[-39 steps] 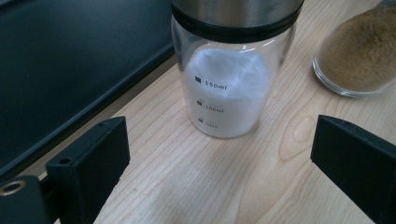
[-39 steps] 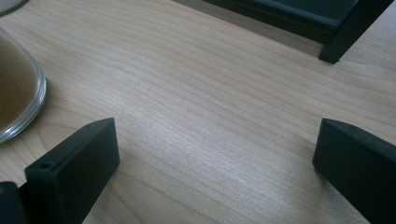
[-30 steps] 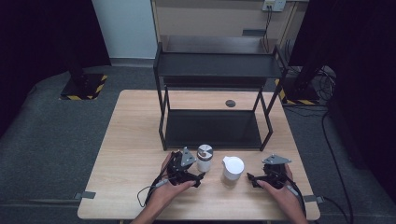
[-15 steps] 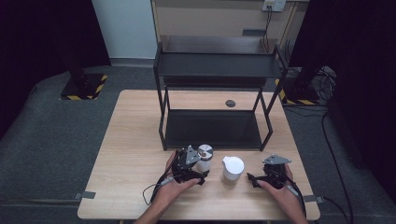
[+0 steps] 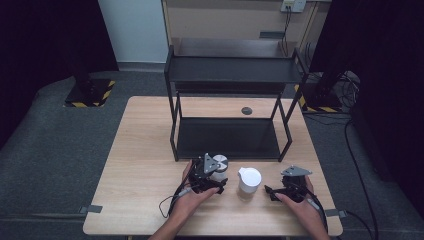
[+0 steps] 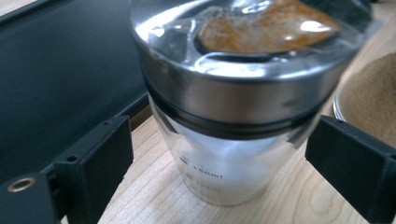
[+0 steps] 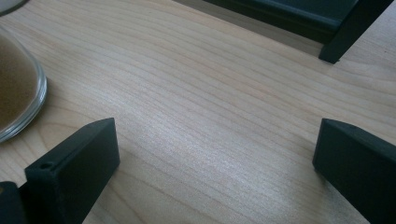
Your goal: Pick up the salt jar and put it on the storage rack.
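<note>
Moving up and rightward over the last second, the left gripper [image 5: 216, 179] closed the distance to a glass jar with a steel lid [image 5: 219, 165] at lower centre of the high view, just in front of the black two-tier shelf rack [image 5: 227, 72]. Seen from the left gripper view, the jar [image 6: 233, 107] stood upright on the wooden table [image 6: 154, 196], between the spread jaws, with a gap visible on either side; graduation marks on the glass included one reading "150ml", and a second line below it was too blurred to make out. At lower right, the right gripper [image 5: 272, 192] rested on the table with jaws apart and nothing between them. A white-lidded container [image 5: 249, 181] stood between the two grippers.
</note>
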### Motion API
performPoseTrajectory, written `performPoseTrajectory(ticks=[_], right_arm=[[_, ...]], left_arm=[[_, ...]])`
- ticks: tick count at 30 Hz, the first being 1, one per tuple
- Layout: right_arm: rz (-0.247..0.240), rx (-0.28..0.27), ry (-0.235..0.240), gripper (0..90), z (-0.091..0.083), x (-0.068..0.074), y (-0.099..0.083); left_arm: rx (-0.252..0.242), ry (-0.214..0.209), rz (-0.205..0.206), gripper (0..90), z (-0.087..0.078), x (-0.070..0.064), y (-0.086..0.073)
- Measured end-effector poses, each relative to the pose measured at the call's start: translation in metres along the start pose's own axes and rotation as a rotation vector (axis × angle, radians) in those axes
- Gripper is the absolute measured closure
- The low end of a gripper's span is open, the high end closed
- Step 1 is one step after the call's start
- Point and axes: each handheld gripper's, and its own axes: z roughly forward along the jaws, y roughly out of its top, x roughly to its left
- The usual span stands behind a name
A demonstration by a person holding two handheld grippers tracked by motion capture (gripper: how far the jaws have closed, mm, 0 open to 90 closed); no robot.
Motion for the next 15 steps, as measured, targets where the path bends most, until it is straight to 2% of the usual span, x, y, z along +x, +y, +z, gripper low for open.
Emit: performPoseTrajectory(ticks=[15], right_arm=[[0.001,0.0,0.0,1.0,0.0,0.0,0.0]], left_arm=[[-0.019,0.003,0.01,14.8,0.0064,-0.0025,-0.0008]])
